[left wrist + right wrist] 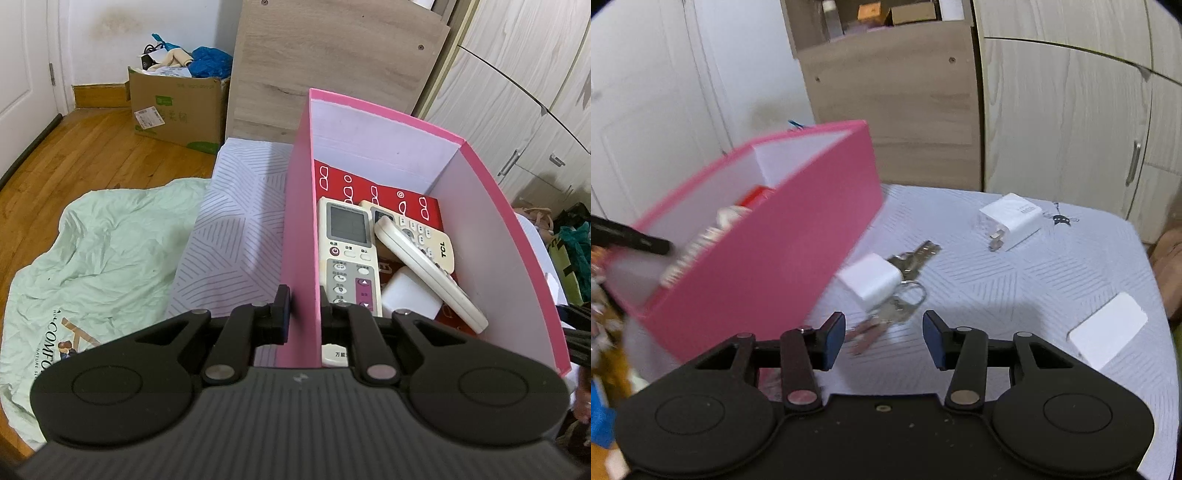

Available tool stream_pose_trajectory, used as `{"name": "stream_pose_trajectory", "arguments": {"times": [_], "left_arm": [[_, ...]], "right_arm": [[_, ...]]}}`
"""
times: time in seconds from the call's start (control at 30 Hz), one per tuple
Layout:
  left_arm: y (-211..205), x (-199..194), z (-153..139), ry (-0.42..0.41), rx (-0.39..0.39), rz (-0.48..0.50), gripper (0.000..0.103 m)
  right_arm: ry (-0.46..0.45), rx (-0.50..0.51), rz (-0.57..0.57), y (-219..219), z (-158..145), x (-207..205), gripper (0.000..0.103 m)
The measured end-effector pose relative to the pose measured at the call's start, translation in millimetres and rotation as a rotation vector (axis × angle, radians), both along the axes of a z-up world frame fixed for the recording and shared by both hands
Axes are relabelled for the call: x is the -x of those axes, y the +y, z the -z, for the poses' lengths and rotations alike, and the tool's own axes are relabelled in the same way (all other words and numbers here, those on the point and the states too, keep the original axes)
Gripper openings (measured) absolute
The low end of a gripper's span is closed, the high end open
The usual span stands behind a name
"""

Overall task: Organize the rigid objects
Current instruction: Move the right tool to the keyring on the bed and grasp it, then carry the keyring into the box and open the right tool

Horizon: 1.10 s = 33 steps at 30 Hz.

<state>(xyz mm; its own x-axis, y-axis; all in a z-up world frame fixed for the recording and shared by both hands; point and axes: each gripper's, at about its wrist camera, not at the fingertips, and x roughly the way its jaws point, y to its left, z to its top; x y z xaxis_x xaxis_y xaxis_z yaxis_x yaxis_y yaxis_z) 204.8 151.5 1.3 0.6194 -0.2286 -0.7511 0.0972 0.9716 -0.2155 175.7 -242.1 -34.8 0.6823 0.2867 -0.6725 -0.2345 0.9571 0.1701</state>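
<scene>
My left gripper [304,306] is shut on the near left wall of the pink box [388,147], one finger outside and one inside. In the box lie a remote with a screen [347,243], a TCL remote [439,243], a slim white remote [428,273], a white adapter [408,295] and a red patterned pack [369,188]. In the right wrist view the pink box [768,258] is tilted at the left. My right gripper [884,336] stands open over the bed with nothing between its fingers. Just beyond it are a white charger cube [871,282] and a bunch of keys [908,258].
Further on the striped bed sheet [997,280] lie a second white charger [1012,219], a small black trinket [1060,218] and a white flat block [1108,330]. A wardrobe [1063,122] stands behind. Left of the bed are a green blanket [110,243] and a cardboard carton [177,107].
</scene>
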Motion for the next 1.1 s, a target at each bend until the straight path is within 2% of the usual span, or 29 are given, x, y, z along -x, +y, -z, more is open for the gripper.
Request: {"name": "stream_pose_trajectory", "arguments": {"times": [0.1, 0.23, 0.3, 0.33, 0.37, 0.43, 0.57, 0.73, 1.1], "left_arm": [[0, 0, 0, 0.001, 0.001, -0.001, 0.011], [0, -1, 1, 0.003, 0.0, 0.0, 0.011], [0, -1, 2, 0.004, -0.001, 0.002, 0.011], [1, -1, 2, 0.005, 0.0, 0.002, 0.011], [0, -2, 2, 0.004, 0.0, 0.005, 0.011], [1, -2, 4, 0.006, 0.003, 0.004, 0.012], [0, -3, 6, 0.008, 0.007, -0.001, 0.012], [0, -4, 6, 0.012, 0.009, -0.002, 0.012], [4, -2, 8, 0.0, 0.027, -0.013, 0.012]], "right_arm": [[0.007, 0.025, 0.02, 2, 15, -17, 0.056], [-0.043, 0.056, 0.031, 3, 24, -27, 0.068], [-0.059, 0.058, 0.014, 4, 25, -28, 0.069], [-0.063, 0.055, 0.004, 4, 25, -27, 0.063], [-0.066, 0.038, -0.014, 4, 25, -27, 0.043], [-0.058, -0.019, -0.023, 1, 23, -26, 0.03], [-0.09, -0.041, 0.017, 0, 22, -19, 0.03], [-0.135, -0.125, 0.057, -10, 13, -3, 0.03], [-0.265, -0.116, 0.037, 0, -34, 26, 0.03]]}}
